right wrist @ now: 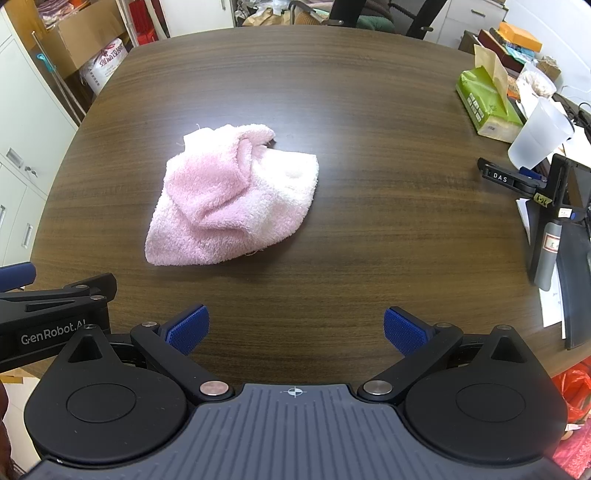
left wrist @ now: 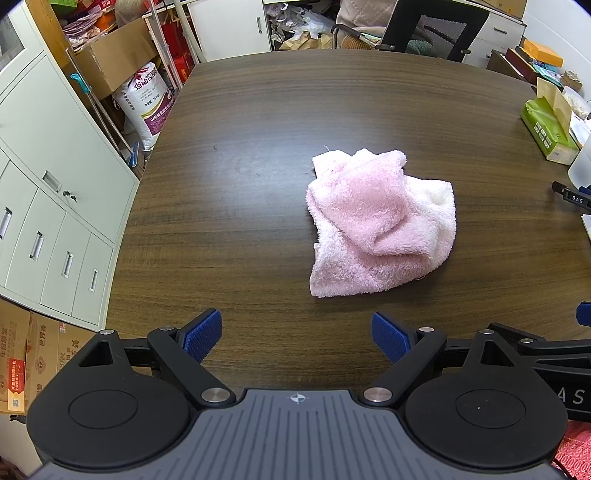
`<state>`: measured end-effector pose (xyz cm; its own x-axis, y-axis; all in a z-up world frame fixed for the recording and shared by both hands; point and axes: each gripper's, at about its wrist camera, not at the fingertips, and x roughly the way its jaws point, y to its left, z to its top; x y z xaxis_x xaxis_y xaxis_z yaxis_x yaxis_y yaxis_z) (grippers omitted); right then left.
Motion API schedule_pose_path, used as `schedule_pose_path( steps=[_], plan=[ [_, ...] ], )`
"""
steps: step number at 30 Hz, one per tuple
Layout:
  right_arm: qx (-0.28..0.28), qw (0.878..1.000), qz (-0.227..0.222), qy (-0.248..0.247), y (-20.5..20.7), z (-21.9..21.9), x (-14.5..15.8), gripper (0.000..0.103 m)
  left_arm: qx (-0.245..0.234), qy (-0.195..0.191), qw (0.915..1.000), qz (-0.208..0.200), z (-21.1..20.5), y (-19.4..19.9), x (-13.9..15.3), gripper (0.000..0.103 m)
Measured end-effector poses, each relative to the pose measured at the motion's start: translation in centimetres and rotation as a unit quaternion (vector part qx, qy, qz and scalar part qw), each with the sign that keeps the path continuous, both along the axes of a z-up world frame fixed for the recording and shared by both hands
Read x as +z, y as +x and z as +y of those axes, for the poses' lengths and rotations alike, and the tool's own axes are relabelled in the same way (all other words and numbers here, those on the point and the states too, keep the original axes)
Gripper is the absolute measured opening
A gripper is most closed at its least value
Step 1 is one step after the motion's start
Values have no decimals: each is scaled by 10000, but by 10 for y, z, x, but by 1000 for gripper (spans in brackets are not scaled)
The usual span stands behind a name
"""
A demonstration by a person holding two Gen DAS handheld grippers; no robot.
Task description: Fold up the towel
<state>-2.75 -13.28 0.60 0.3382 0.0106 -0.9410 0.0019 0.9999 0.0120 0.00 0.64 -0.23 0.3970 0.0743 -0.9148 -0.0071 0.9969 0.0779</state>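
A crumpled pink towel (left wrist: 380, 225) lies in a heap on the dark wooden table (left wrist: 240, 184). It also shows in the right wrist view (right wrist: 232, 199). My left gripper (left wrist: 297, 338) is open and empty, held above the table's near edge, with the towel ahead and to its right. My right gripper (right wrist: 295, 332) is open and empty, with the towel ahead and to its left. The left gripper's body shows at the left edge of the right wrist view (right wrist: 55, 321).
A green tissue box (right wrist: 484, 107), a translucent plastic cup (right wrist: 539, 133) and a black device on a stand (right wrist: 554, 206) sit along the table's right side. White cabinets (left wrist: 48, 192) stand left of the table. A chair (left wrist: 424, 29) and boxes are beyond the far edge.
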Motion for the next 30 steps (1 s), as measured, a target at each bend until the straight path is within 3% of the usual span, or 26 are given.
schedule_pose_path(
  steps=[30],
  plan=[
    [13,10000,43,-4,-3,2,0,102,5,16,10000,40,0,5,-3,91]
  ],
)
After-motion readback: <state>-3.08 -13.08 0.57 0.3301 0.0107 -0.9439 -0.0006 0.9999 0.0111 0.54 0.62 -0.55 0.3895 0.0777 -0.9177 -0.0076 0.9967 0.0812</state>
